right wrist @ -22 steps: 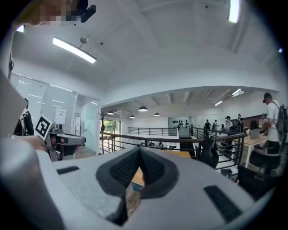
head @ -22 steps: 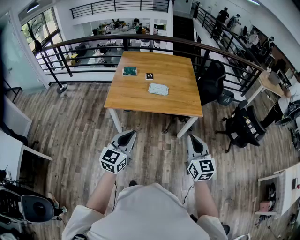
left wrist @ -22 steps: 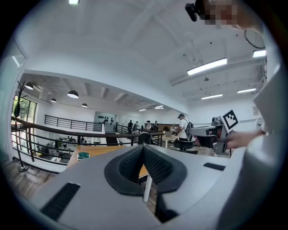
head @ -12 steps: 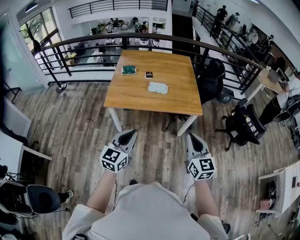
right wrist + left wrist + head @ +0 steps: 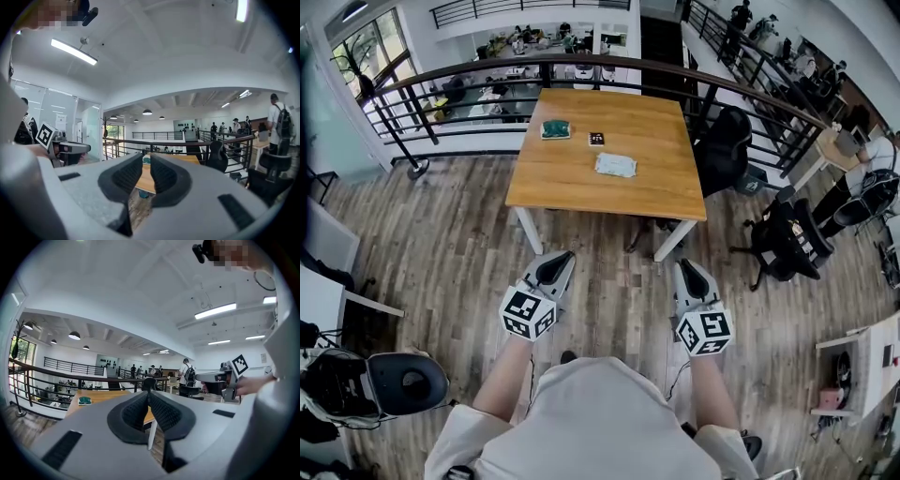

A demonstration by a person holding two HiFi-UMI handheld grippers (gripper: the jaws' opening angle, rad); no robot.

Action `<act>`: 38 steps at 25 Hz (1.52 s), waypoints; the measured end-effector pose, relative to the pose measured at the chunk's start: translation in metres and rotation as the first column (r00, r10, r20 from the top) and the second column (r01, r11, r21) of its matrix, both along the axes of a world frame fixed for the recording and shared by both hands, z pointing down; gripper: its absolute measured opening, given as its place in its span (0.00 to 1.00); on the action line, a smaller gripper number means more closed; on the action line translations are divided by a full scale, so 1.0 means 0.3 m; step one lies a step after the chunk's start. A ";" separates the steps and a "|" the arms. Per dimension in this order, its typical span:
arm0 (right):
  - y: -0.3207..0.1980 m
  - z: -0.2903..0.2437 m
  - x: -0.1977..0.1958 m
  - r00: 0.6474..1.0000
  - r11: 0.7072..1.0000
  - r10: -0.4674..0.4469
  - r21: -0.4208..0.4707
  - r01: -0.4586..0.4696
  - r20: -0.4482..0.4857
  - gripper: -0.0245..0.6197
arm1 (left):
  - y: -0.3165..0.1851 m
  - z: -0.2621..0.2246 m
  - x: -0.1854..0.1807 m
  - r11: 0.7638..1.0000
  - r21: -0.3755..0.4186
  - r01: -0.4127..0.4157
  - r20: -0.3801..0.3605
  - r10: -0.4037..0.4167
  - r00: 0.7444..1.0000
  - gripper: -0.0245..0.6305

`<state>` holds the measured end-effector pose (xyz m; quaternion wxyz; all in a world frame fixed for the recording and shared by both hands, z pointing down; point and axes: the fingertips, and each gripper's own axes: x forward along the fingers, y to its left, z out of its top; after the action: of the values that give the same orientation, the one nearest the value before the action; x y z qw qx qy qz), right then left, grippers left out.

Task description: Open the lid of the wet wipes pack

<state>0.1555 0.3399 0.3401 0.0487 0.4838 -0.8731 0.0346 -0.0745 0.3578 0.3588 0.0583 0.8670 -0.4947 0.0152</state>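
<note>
I have both grippers held low in front of the person's torso, over the plank floor (image 5: 441, 253) and well short of the table (image 5: 572, 192). The left gripper (image 5: 562, 256) points forward and slightly inward. In its own view the two dark ribbed pads lean together and meet at the tips, so its jaws are together with nothing between them. The right gripper (image 5: 684, 265) sits level with it, the two well apart. Its view shows the pads standing a narrow slit apart, with only the far table edge visible through the gap, so these jaws are slightly parted and empty.

The wet wipes pack (image 5: 616, 165) lies flat on the wooden table, near the middle and a little toward the right side. It is far ahead of both grippers and neither touches it. I cannot make out its lid at this distance. Beyond it, toward the railing (image 5: 487, 82), sit two more things: a green-topped packet (image 5: 554, 129) and just beside it a small dark card-like item (image 5: 596, 139). A black office chair (image 5: 724, 150) stands at the table's right edge.
</note>
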 end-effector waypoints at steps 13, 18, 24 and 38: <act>-0.006 0.048 -0.139 1.000 0.999 0.025 -0.027 -0.025 -0.017 0.16 | -0.028 0.032 -0.121 0.998 -0.016 -0.053 0.002 0.053 0.999 0.09; 0.005 0.067 -0.198 0.998 0.998 0.051 -0.032 -0.051 -0.021 0.16 | -0.026 0.046 -0.182 0.997 -0.022 -0.077 0.010 0.077 0.997 0.09; 0.008 0.075 -0.243 0.997 0.997 0.071 -0.034 -0.072 -0.030 0.16 | -0.030 0.064 -0.233 0.995 -0.031 -0.093 0.017 0.093 0.995 0.09; -0.178 0.130 -0.254 0.998 0.997 0.048 -0.061 -0.050 -0.038 0.16 | -0.193 0.106 -0.233 0.996 -0.049 -0.079 0.016 0.080 0.997 0.09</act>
<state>0.0794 0.2866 0.3790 0.0789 0.5039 -0.8584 0.0542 -0.1445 0.2998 0.3907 0.0741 0.8842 -0.4597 0.0371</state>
